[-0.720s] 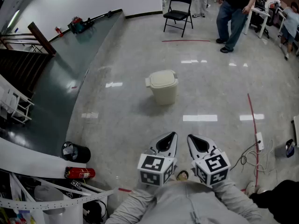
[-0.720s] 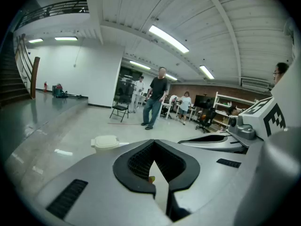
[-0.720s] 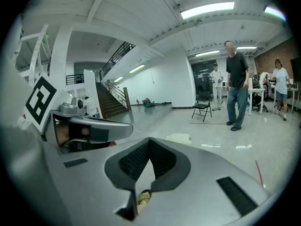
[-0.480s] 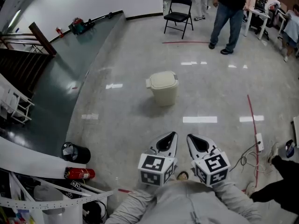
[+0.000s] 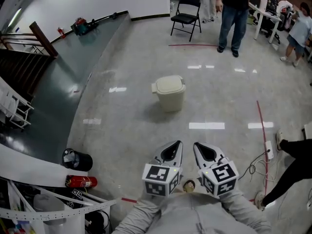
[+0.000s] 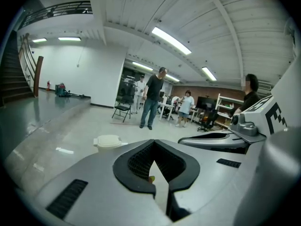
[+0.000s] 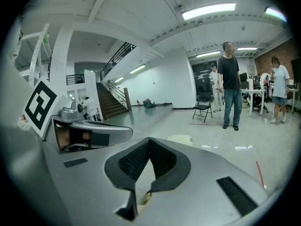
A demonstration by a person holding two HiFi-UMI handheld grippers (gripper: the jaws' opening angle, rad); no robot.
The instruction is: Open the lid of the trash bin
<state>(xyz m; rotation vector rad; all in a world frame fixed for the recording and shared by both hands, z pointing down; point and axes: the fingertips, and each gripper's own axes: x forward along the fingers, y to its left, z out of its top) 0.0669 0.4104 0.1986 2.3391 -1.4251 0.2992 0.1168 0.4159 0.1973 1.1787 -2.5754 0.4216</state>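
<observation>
A cream trash bin (image 5: 169,92) with its lid down stands on the grey floor, well ahead of me. Both grippers are held close to my chest, far short of it. My left gripper (image 5: 178,143) has its jaws together with nothing between them. My right gripper (image 5: 196,145) beside it is also shut and empty. In the left gripper view the bin (image 6: 108,141) shows just over the left gripper (image 6: 153,141). In the right gripper view the bin (image 7: 181,139) peeks over the right gripper (image 7: 149,139).
A small black bin (image 5: 77,159) and a red fire extinguisher (image 5: 81,181) lie at my near left. A folding chair (image 5: 186,14) and a standing person (image 5: 233,13) are beyond the bin. Cables and a power strip (image 5: 268,150) and someone's leg (image 5: 292,165) are at right.
The person at the back has stepped left and stands straighter. A leg has stretched in from the right edge. Both grippers and the bin have barely moved.
</observation>
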